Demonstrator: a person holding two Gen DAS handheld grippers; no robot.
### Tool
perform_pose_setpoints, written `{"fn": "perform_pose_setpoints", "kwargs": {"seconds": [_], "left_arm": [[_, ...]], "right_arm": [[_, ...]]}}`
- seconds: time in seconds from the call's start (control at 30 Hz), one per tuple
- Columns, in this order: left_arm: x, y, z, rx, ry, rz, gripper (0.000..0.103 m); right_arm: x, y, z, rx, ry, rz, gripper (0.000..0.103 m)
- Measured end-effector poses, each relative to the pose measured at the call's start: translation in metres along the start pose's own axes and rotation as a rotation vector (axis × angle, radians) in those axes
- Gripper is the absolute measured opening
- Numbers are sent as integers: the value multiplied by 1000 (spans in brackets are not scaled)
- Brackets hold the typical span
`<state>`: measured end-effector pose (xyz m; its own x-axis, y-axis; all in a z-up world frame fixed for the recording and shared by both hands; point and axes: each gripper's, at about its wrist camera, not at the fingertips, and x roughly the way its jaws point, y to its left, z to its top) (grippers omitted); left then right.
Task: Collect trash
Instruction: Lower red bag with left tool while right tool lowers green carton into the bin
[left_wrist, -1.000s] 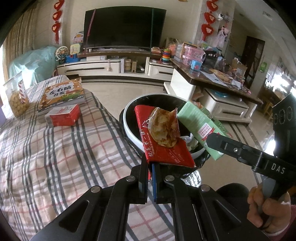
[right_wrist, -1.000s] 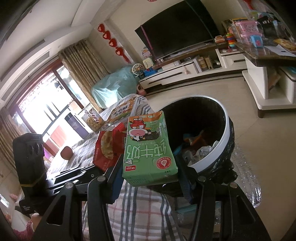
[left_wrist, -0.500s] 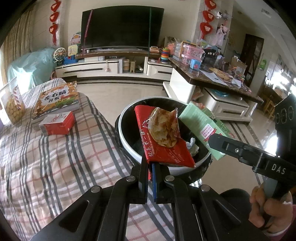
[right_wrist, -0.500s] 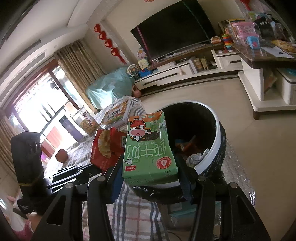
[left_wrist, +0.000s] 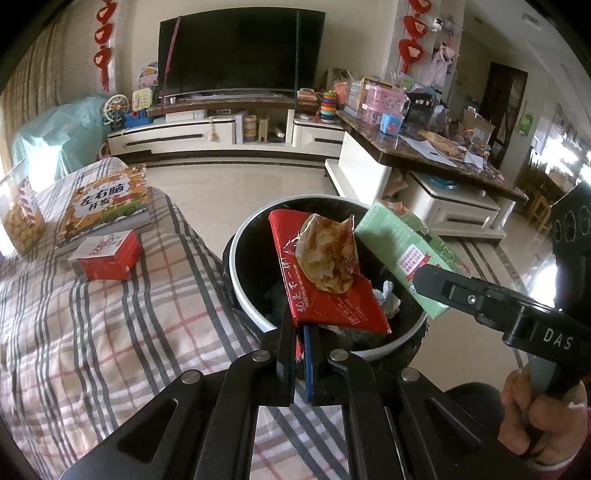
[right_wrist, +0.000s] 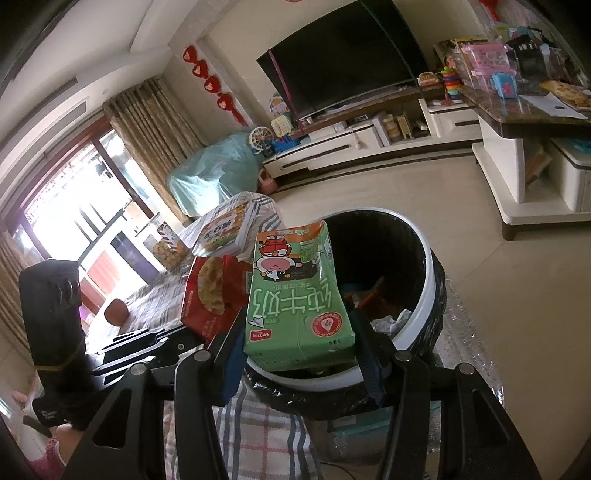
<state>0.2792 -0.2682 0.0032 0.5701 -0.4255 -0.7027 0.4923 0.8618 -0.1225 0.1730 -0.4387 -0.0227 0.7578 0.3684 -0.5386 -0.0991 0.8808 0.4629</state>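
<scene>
My left gripper (left_wrist: 303, 330) is shut on the lower edge of a red snack wrapper (left_wrist: 325, 273), holding it over the black trash bin with the white rim (left_wrist: 251, 295). My right gripper (right_wrist: 299, 343) is shut on a green milk carton (right_wrist: 295, 295), which hangs above the near rim of the bin (right_wrist: 430, 295). In the left wrist view the carton (left_wrist: 402, 254) sits just right of the wrapper, with the right gripper's finger (left_wrist: 461, 291) across it. In the right wrist view the wrapper (right_wrist: 210, 291) shows left of the carton. Crumpled trash lies inside the bin.
The bin stands against the edge of a table with a plaid cloth (left_wrist: 110, 325). On it lie a red box (left_wrist: 107, 254), a picture book (left_wrist: 103, 206) and a jar of snacks (left_wrist: 18, 221). A TV stand (left_wrist: 229, 133) and a cluttered counter (left_wrist: 424, 147) lie beyond open floor.
The left gripper has carried the wrapper a little further over the bin, which now shows more fully beneath it. The right gripper and carton have hardly moved.
</scene>
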Motion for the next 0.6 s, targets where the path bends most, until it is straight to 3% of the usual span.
{"fn": "perform_pose_setpoints", "kwargs": {"seconds": [0.6], "left_arm": [[19,-7,14,6,20,5,2]], "right_arm": [[11,-6,14,-9,6,-22,53]]}}
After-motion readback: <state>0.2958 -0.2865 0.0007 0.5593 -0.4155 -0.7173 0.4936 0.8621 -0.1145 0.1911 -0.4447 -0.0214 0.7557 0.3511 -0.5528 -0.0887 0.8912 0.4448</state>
